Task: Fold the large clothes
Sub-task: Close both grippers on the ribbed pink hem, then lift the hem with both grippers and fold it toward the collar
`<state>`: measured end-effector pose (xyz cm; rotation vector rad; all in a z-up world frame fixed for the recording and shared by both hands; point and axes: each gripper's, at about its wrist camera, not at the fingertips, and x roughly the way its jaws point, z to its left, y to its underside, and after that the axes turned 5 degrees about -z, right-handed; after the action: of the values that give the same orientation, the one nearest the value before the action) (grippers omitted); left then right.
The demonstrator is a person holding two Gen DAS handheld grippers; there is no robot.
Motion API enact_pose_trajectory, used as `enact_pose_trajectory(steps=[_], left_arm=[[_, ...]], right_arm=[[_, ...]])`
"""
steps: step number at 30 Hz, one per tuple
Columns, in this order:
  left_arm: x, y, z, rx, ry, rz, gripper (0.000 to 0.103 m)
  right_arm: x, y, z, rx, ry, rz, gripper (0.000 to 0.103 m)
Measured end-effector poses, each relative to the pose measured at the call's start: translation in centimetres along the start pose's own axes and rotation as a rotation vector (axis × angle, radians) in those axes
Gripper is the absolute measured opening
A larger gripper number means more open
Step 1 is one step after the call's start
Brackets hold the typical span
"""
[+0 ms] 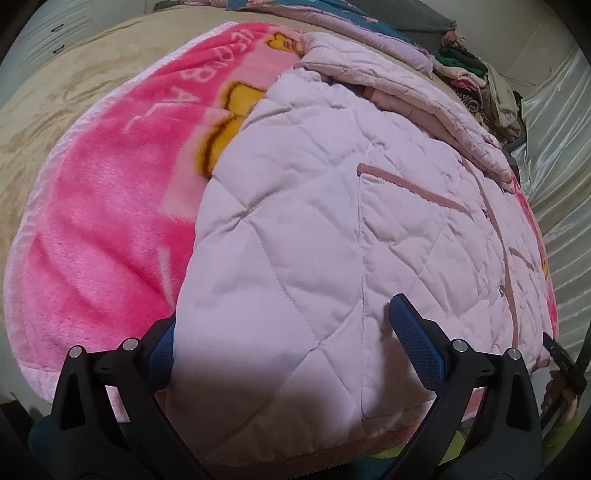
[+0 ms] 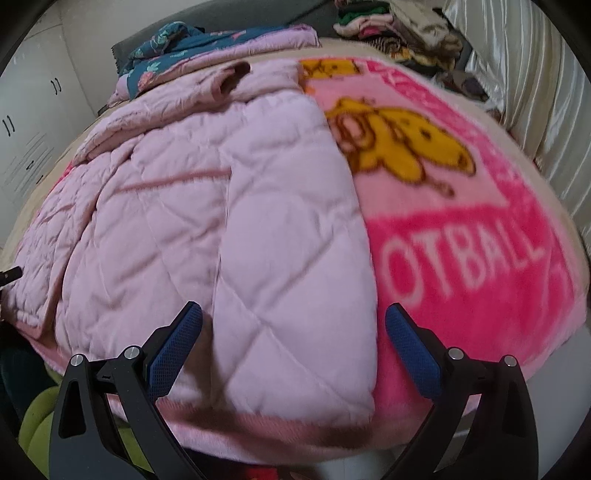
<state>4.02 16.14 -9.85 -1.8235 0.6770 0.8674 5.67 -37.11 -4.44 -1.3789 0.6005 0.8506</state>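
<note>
A pale pink quilted jacket (image 1: 332, 206) (image 2: 192, 206) lies spread front-up on a bright pink fleece blanket (image 1: 110, 206) (image 2: 461, 258). Its darker pink pocket trim (image 1: 410, 184) shows, and its sleeves are folded in near the collar (image 2: 232, 79). My left gripper (image 1: 284, 314) is open over the jacket's near left corner. Its right pad (image 1: 413, 336) rests above the fabric, and its left pad (image 1: 162, 350) sits at the jacket's side edge, partly hidden. My right gripper (image 2: 293, 308) is open astride the jacket's near right edge, with the hem (image 2: 280, 428) just below it.
The blanket covers a beige bed (image 1: 74, 81). A folded lilac and teal floral quilt (image 2: 207, 48) lies at the far end. A pile of clothes (image 2: 399, 26) is beside a shiny cream curtain (image 2: 535, 110). White cabinet doors (image 2: 26, 125) stand at left. A yellow-green garment (image 2: 37, 421) is below the bed edge.
</note>
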Motion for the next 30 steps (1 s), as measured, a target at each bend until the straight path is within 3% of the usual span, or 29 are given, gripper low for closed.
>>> enact_pose_trajectory(steps=[8,9,11,12,14,16,17,22,30], left_arm=[[-0.3,0.7,-1.3,0.034,-0.001,-0.012,0.093],[-0.4,0.8,-1.5,0.040,-0.001,-0.017,0.093],[-0.5,1.0,-1.9,0.050,0.002,-0.026,0.093],[-0.7,1.1,-2.0,0.056,0.000,-0.031,0.089],[-1.0,1.3,-2.3,0.069,-0.005,-0.043,0.083],[-1.4,1.4,-2.4,0.075,-0.003,-0.060,0.070],[-1.6,1.4,-2.4,0.079,-0.006,-0.066,0.066],[-3.3,1.1,-2.3,0.086,-0.019,-0.124,0.021],[-5.7,-0.4,-3.5,0.117,0.010,-0.206,0.014]], right_arm=[[0.1,2.4,-0.7,0.056,-0.097,0.040,0.095],[0.0,2.5,-0.6,0.054,-0.114,0.036,0.088],[-0.4,2.5,-0.1,0.039,-0.159,0.025,0.063],[-0.8,2.5,0.3,0.011,-0.164,0.011,0.056],[-1.6,2.1,0.6,-0.010,-0.178,-0.024,0.032],[-2.4,1.5,0.8,-0.009,-0.201,-0.059,0.023],[-2.9,1.0,0.9,-0.015,-0.213,-0.079,0.021],[-4.8,-1.6,1.7,-0.041,-0.260,-0.185,0.018],[-7.6,-6.4,2.2,-0.037,-0.312,-0.358,0.017]])
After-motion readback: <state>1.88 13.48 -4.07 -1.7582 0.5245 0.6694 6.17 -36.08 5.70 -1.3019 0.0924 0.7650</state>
